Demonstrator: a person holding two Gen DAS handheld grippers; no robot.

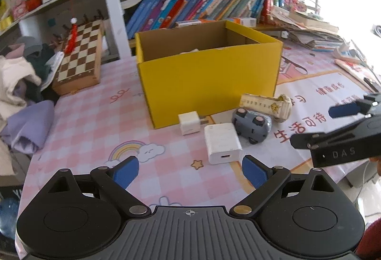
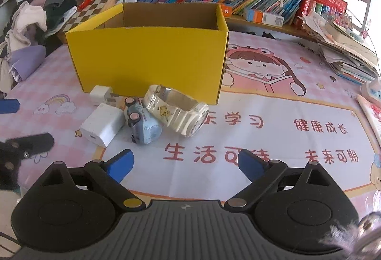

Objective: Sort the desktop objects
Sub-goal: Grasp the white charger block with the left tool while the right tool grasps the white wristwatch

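A yellow cardboard box [image 1: 209, 79] [image 2: 152, 57] stands open on the desk. In front of it lie a small white plug charger [image 1: 189, 123] [image 2: 101, 94], a larger white charger [image 1: 222, 143] [image 2: 102, 125], a grey-blue toy car [image 1: 251, 125] [image 2: 142, 125] on its side, and a cream watch [image 1: 266, 105] [image 2: 176, 111]. My left gripper [image 1: 190, 173] is open and empty, just short of the larger charger. My right gripper [image 2: 185, 164] is open and empty, a little short of the car and watch. Something pale shows inside the box.
A chessboard box [image 1: 81, 55] and a pile of clothes [image 1: 21, 83] lie at the left. Books [image 1: 195, 5] fill the shelf behind the box. Stacked papers [image 2: 345, 50] lie at the right. The desk has a pink cartoon mat [image 2: 273, 102].
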